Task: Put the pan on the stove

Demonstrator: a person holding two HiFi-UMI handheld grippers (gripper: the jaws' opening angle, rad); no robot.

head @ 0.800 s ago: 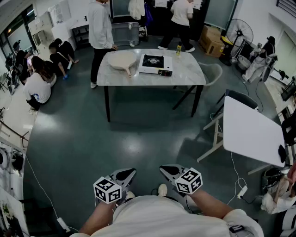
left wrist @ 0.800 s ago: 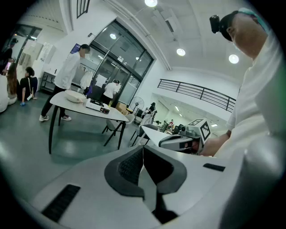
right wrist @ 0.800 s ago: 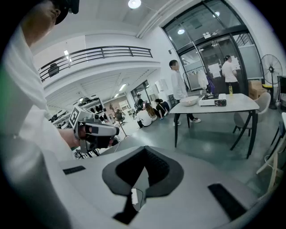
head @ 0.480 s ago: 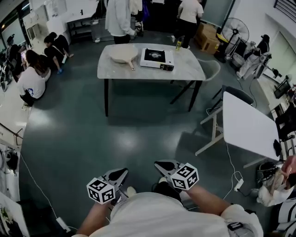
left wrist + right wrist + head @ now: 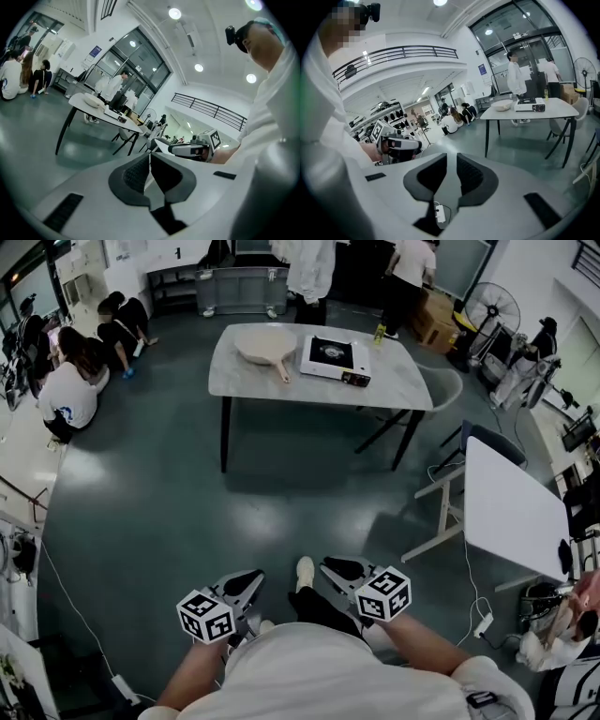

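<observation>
Left hand-held gripper (image 5: 247, 579) closed, right hand-held gripper (image 5: 339, 570) apart, seemingly empty — pan (image 5: 262, 345) beside stove (image 5: 335, 359), floor (image 5: 281, 512) open.

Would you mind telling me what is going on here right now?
A person stands across the floor from the table, a gripper in each hand. The pan lies on that table beside the portable gas stove, not yet on it. The left gripper is shut and empty; the right gripper has its jaws slightly apart with nothing between them.
</observation>
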